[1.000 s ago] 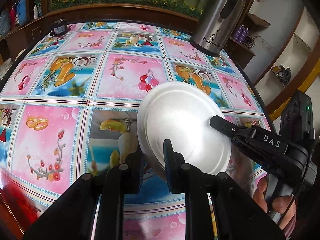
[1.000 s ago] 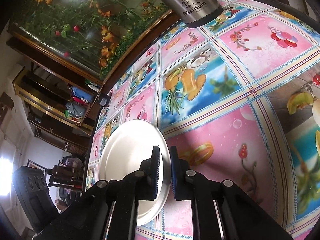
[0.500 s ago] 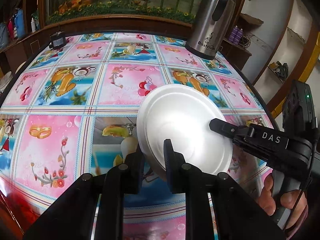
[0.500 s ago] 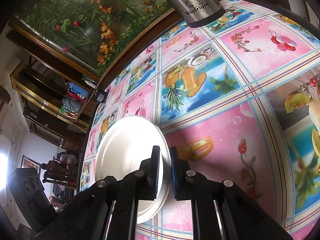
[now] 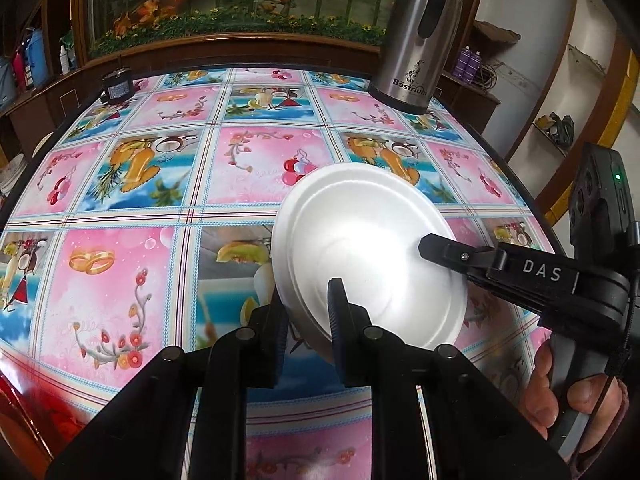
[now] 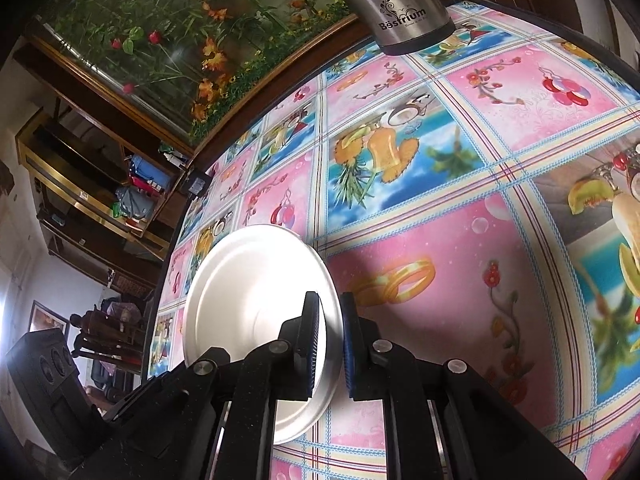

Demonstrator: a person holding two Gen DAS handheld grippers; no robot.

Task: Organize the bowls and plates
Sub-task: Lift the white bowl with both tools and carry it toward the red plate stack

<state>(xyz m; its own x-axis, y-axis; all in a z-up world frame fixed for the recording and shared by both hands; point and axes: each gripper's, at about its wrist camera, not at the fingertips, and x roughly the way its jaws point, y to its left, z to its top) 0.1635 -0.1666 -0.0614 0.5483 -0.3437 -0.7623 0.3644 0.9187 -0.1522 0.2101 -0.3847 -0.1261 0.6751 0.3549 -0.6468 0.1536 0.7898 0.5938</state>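
Note:
A white round plate [image 5: 360,248] hangs tilted above the patterned tablecloth [image 5: 120,280], gripped at two places on its rim. My left gripper [image 5: 308,304] is shut on the plate's near edge. From the right, my right gripper [image 5: 440,250] reaches in, shut on the plate's right edge, with a hand [image 5: 560,392] on its handle. In the right wrist view the same plate [image 6: 248,292] stands between the shut fingers of my right gripper [image 6: 328,320]. The left gripper's black body [image 6: 44,380] shows at the lower left there.
A tall steel flask [image 5: 420,40] stands at the table's far right corner and shows again as the flask [image 6: 392,0]. A small black box [image 5: 116,86] sits at the far left edge. Behind the table runs a wooden ledge with a planted glass case [image 5: 240,0].
The plate stays held by both grippers at the same spots. The left wrist view has tipped slightly, so the flask and far wall show more fully.

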